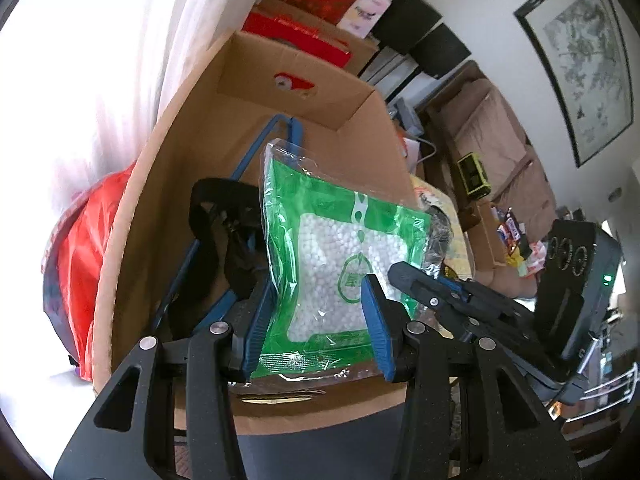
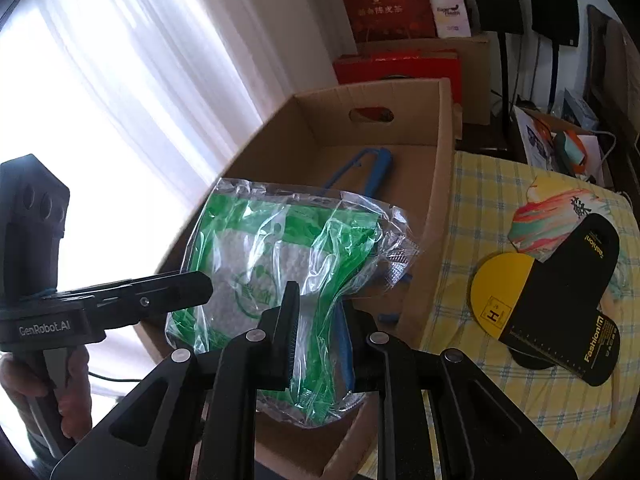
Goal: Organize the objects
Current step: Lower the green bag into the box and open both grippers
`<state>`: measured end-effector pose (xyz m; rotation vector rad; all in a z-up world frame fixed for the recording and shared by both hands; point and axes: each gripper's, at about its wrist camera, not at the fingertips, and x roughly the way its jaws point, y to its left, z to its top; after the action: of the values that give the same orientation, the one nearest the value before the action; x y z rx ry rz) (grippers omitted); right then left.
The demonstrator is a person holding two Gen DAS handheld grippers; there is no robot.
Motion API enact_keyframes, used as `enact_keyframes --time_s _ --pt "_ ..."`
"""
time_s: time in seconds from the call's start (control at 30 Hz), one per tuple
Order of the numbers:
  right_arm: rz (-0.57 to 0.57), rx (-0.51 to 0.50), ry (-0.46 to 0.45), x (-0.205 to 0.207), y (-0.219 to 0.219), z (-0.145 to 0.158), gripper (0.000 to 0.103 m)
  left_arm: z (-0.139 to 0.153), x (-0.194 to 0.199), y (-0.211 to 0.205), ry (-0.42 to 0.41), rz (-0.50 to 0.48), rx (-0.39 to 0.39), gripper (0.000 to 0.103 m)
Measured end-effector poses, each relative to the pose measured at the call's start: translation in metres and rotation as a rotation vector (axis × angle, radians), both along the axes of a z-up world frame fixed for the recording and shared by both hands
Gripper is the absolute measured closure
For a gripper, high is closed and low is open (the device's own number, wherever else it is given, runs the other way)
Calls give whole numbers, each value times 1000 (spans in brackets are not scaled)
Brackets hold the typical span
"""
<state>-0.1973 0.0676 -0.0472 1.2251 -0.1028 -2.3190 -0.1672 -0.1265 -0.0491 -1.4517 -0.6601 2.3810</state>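
A clear plastic bag with green print and white beads [image 1: 340, 264] hangs over the open cardboard box [image 1: 168, 168]. My right gripper [image 2: 316, 320] is shut on the bag [image 2: 280, 256], its jaws pinching the plastic near the bottom. My left gripper [image 1: 316, 316] is open, with the bag between its blue fingers [image 1: 376, 320]; I cannot tell whether they touch it. In the right wrist view the left gripper [image 2: 192, 286] sits left of the bag. A blue hanger-like frame [image 2: 376, 168] and a black strap [image 1: 224, 232] lie inside the box [image 2: 436, 128].
A yellow checked cloth [image 2: 500, 184] to the right of the box holds black and yellow insoles [image 2: 560, 300] and a colourful packet [image 2: 552, 216]. Red gift bags [image 2: 384, 4] and boxes stand behind. A red bag [image 1: 84, 264] lies left of the box, by white curtains.
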Motion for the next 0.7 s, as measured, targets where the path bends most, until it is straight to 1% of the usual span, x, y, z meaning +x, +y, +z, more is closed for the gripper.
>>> enact_keyframes --time_s 0.07,0.13,0.23,0.27,0.33,0.37,0.4,0.47,0.5,0.53,0.57,0.63,0.7 --pt "0 22 0 -1 -3 -4 84 -7 -2 -2 -15 1 8 62" --pt "-8 48 -4 -2 -3 -9 80 -17 -5 -3 -38 -3 15 62" --pt "-8 62 -4 -1 -2 -11 78 -28 -9 -6 -62 -1 20 62" --pt "-8 66 -4 -1 -2 -11 79 -31 -9 -6 -68 1 15 62" --pt "-14 73 1 1 -2 -8 75 -36 -11 -7 -77 10 -5 62" --pt "-14 75 5 2 -1 -7 74 -38 -10 -7 -76 18 -27 62" --pt "-14 76 6 2 -1 -5 72 -39 -10 -8 -69 16 -37 62" --pt "-25 91 19 4 -1 -1 60 -37 -8 -6 -63 11 -31 62" --pt "-26 96 27 5 -1 1 57 -35 -8 -5 -58 14 -40 62" --pt "-27 104 36 7 -1 4 54 -33 -8 -5 -52 14 -49 62" --pt "-27 111 47 9 0 7 54 -30 -9 -4 -42 12 -64 62" --pt "-40 137 84 14 1 16 46 -24 -6 1 -28 4 -84 62" --pt "-41 135 102 17 4 22 45 -20 -2 4 -16 -9 -88 62"
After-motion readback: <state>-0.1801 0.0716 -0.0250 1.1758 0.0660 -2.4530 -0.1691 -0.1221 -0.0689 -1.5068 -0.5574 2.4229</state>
